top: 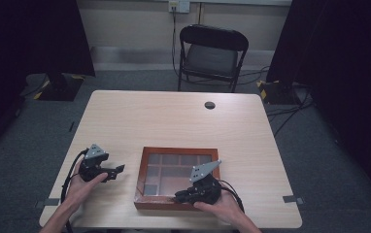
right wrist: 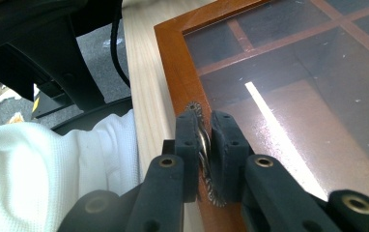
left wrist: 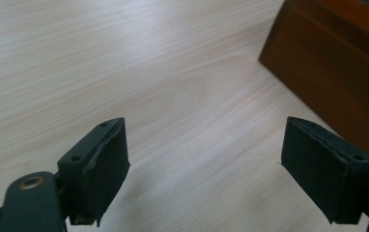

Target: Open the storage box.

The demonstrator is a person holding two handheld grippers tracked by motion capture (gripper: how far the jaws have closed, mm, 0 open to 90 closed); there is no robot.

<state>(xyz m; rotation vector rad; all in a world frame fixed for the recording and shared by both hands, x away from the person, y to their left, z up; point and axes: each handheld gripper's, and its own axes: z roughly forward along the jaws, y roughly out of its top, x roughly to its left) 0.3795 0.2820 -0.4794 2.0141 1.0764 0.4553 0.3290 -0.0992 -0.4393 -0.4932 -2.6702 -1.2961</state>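
Between the right gripper's point(right wrist: 205, 153) closed jaws sits a small toothed metal disc point(right wrist: 203, 140), held on edge just above the box's point(top: 179, 151) near rim. Off to its side, the left gripper point(left wrist: 204, 166) hovers open over bare desk point(left wrist: 124, 72), box just beside it.

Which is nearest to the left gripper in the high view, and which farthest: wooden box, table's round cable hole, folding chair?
From the left gripper:
1. Wooden box, just to its right.
2. Round cable hole, far side of the table.
3. Folding chair, on the floor beyond the table.
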